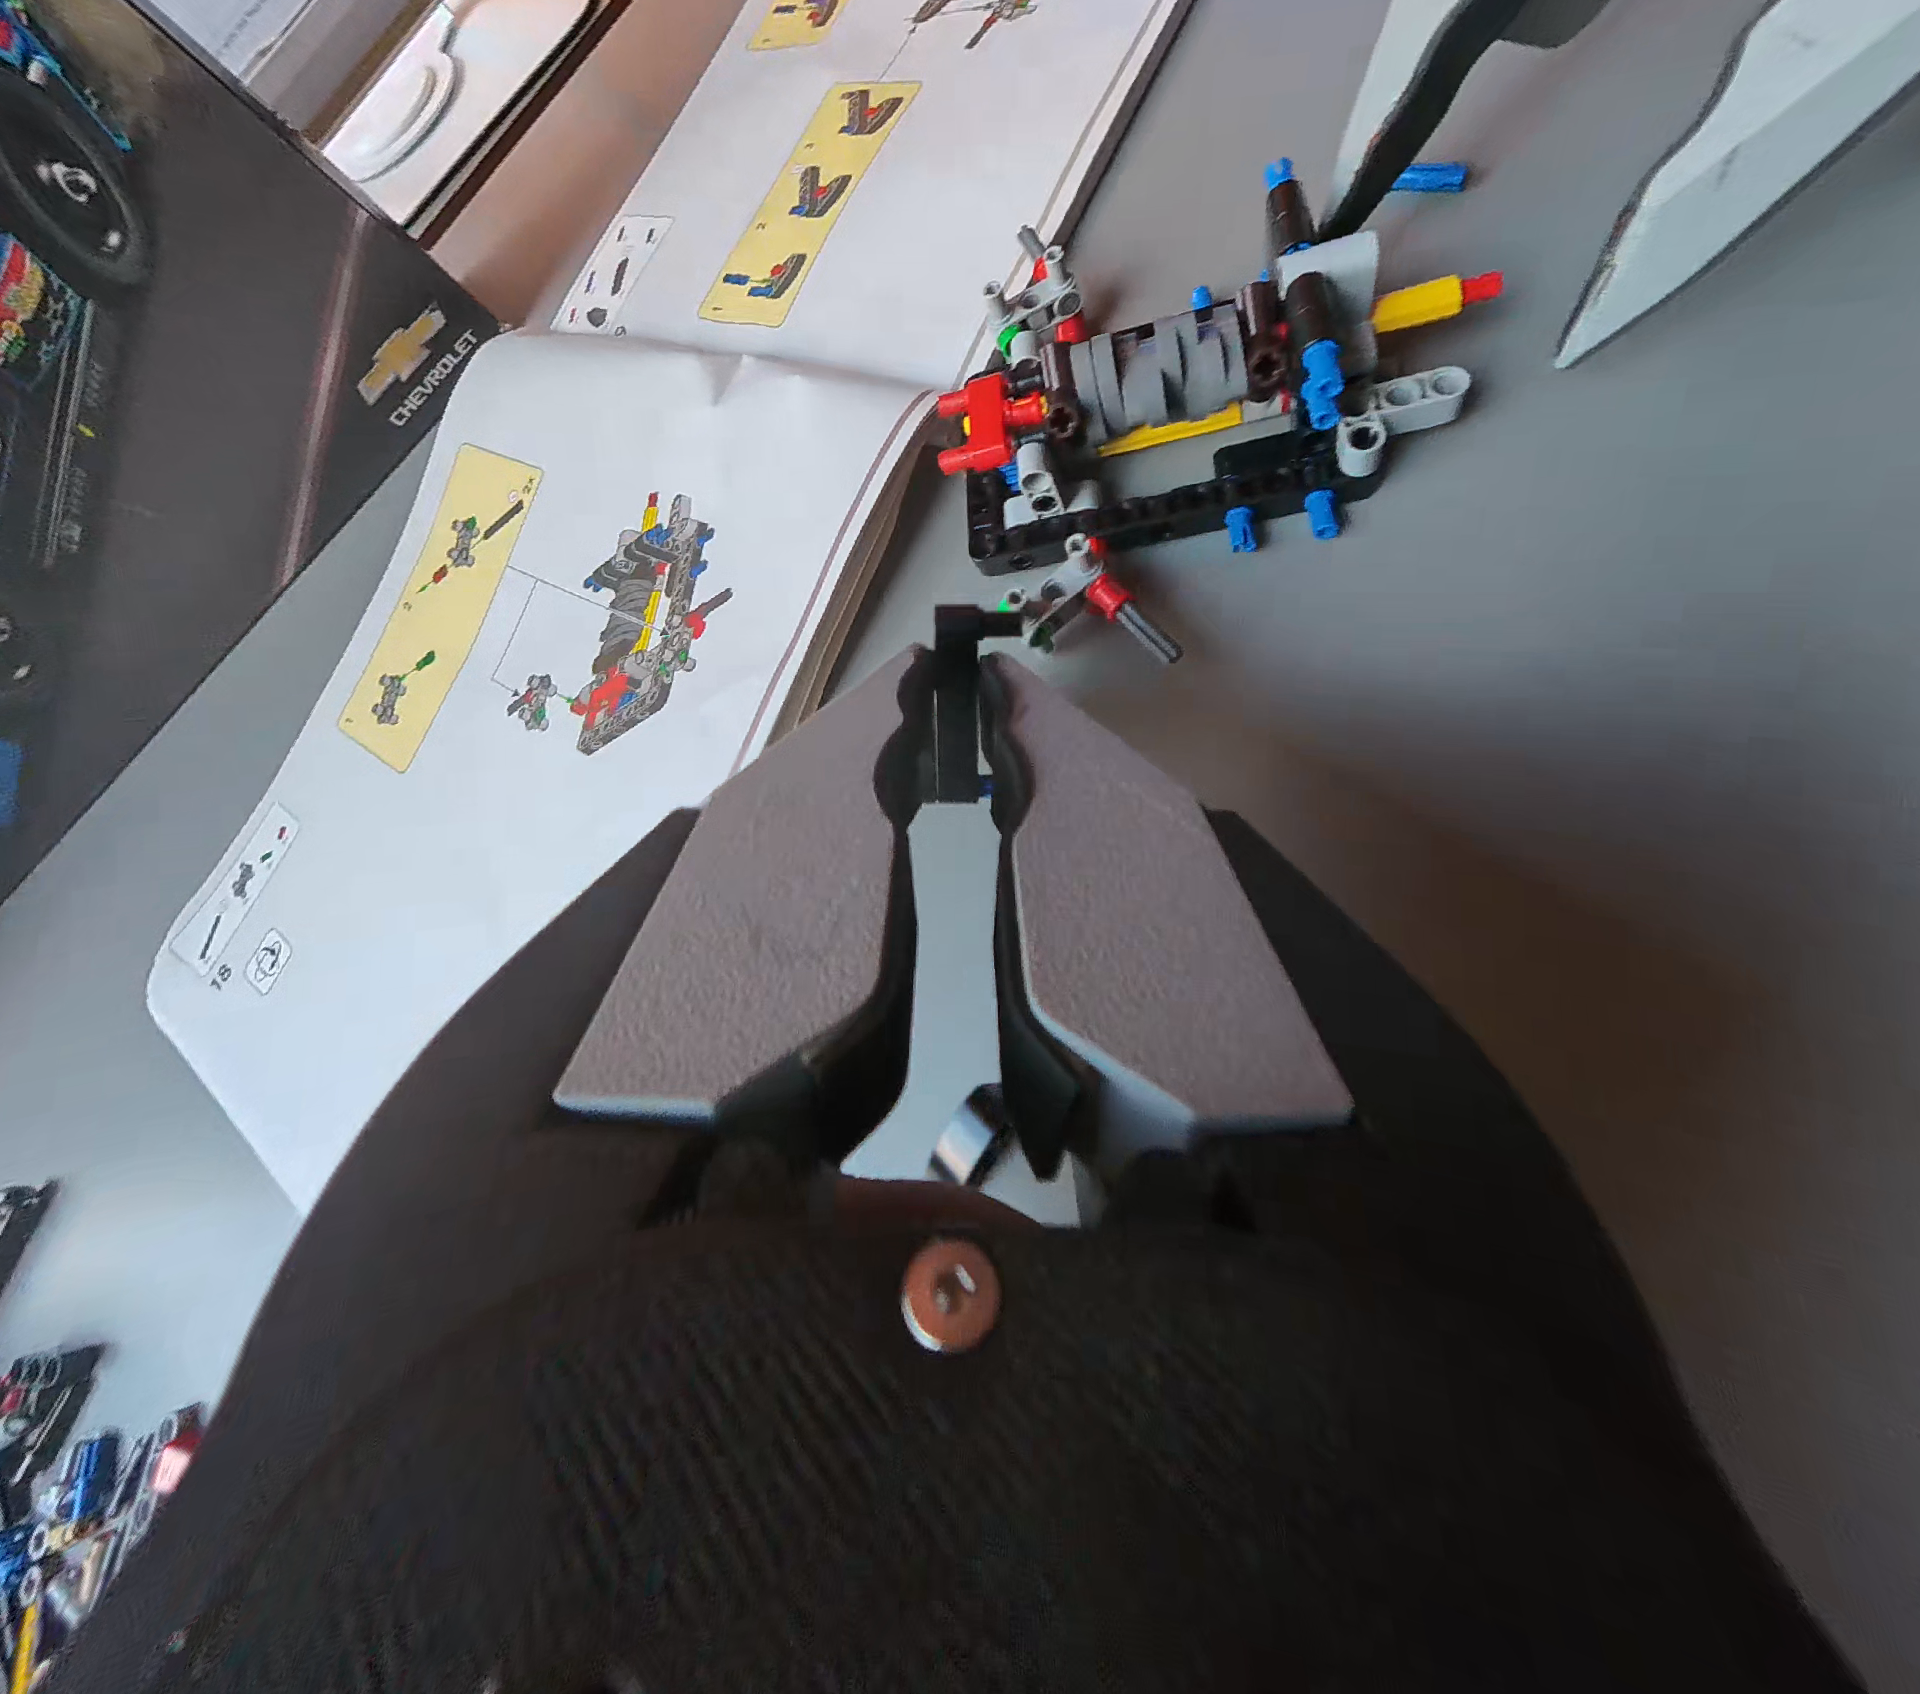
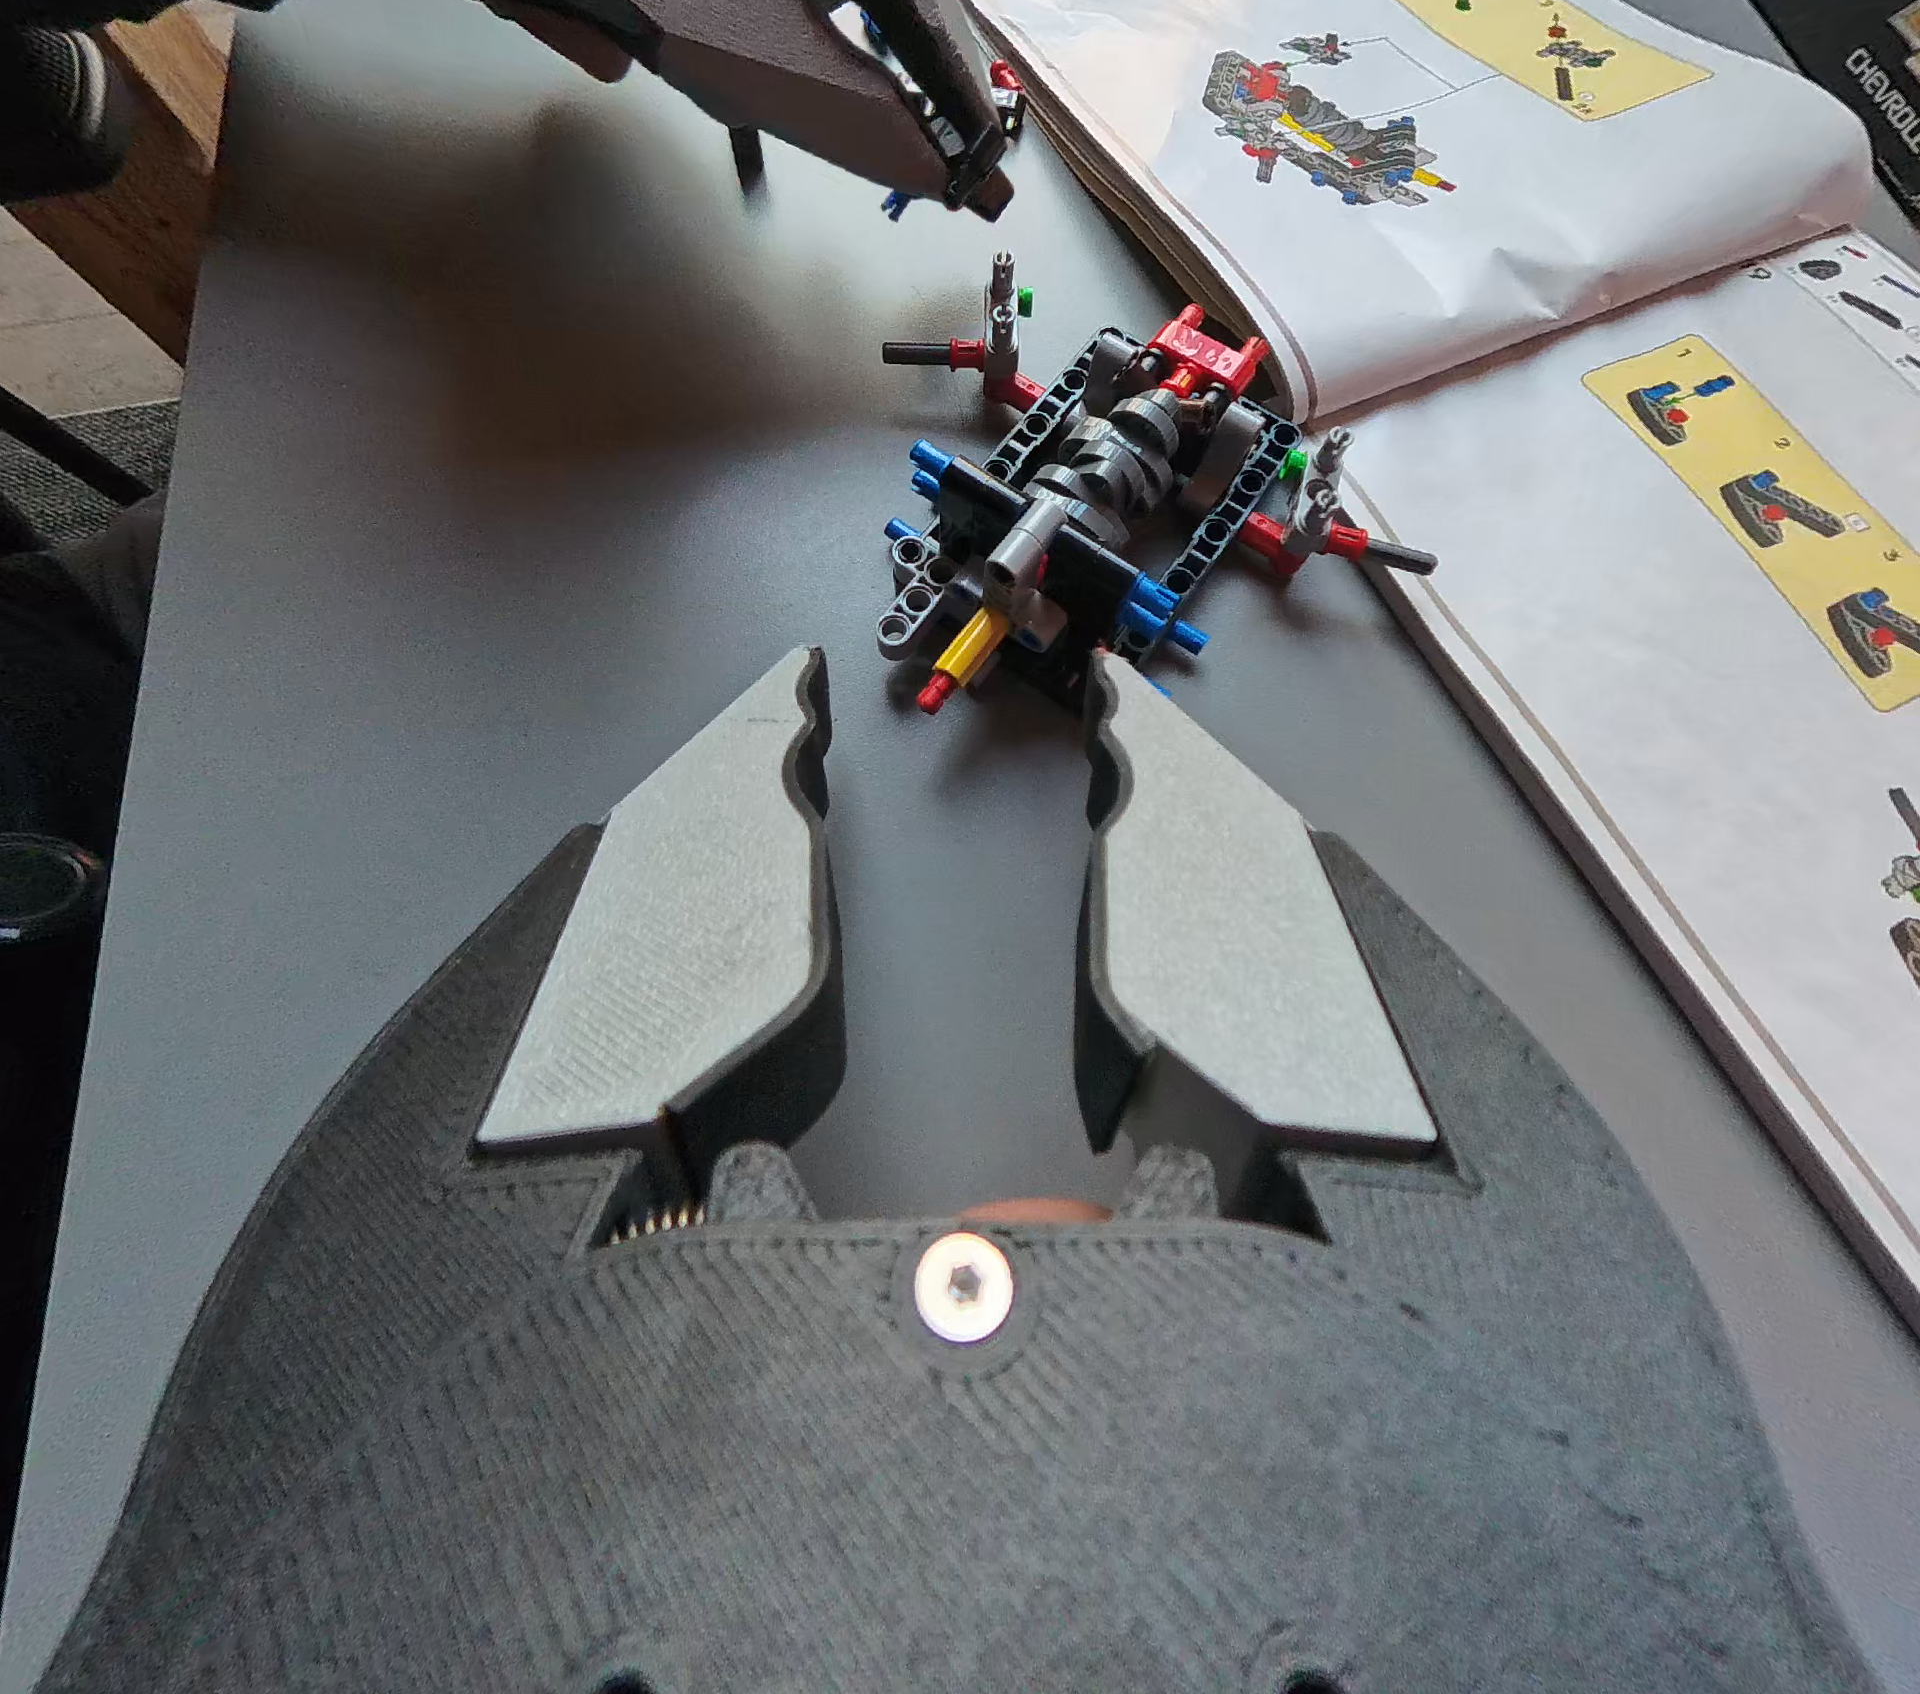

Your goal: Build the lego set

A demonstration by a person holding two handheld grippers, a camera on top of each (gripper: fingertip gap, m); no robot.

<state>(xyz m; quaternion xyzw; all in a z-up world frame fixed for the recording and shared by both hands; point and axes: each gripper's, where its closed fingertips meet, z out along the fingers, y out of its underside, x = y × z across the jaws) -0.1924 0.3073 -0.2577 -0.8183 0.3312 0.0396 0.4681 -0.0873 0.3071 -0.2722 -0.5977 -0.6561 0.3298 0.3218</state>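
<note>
Two grippers are over a grey worktop with a half-built lego assembly sitting between them, right beside the open instruction booklet.

The build is basically a black rectangular frame of holed beams with a chunky grey ribbed drum-looking part running down the middle. Blue pins stick out of both long sides, there's a red connector block at the end nearest the booklet, and a yellow axle with a red tip pokes out the opposite end. Light grey holed liftarms hang off one corner. At the booklet end, small grey joint pieces with red bushes, green bits and dark axles stick out on both sides.

The left gripper has its fingers pinched together on a small black lego piece, held just off the corner of the build, near one of those grey joints.

The right gripper has its fingers spread apart with nothing between them, tips right at the yellow-axle end of the build; one tip looks to be touching the frame.

A dark product box lies past the booklet, and loose parts, blurry, sit at the worktop edge.
</note>
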